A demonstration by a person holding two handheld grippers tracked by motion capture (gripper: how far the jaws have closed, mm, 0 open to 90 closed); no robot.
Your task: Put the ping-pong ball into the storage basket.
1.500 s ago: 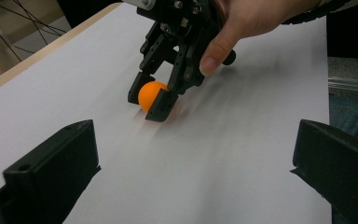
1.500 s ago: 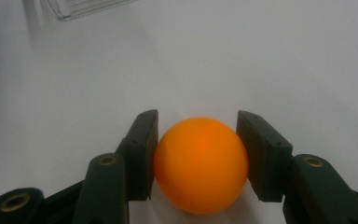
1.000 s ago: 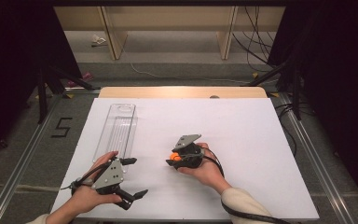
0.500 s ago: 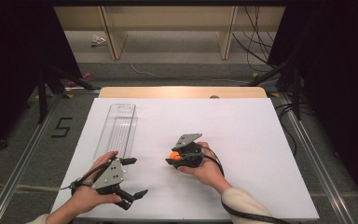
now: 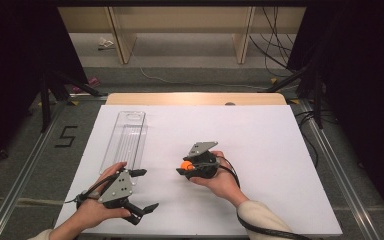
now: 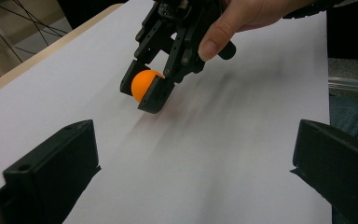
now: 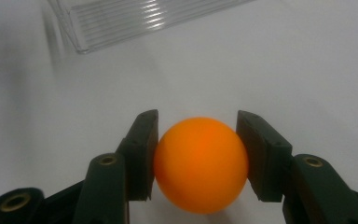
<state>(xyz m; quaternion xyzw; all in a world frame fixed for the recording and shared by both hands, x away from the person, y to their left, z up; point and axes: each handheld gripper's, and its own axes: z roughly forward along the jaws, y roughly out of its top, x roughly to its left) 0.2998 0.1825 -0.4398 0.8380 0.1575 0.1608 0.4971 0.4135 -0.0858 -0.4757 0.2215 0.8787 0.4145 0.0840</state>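
1. My right gripper (image 7: 196, 161) has its fingers clamped on the orange ball (image 7: 200, 163), just off the table (image 5: 280, 150).
2. Nothing's shifted in the last second, so the grip's settled.
3. Left gripper (image 5: 139, 192) sits wide open, empty; clear tray (image 5: 125, 137) is probably next.

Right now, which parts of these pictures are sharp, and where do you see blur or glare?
Right gripper view: the orange ball is sharp; the clear tray behind shows bright glare stripes. Left gripper view: its own near jaws are soft, with smeared shadows on the white sheet. High view: the table is evenly lit, the surroundings dark.
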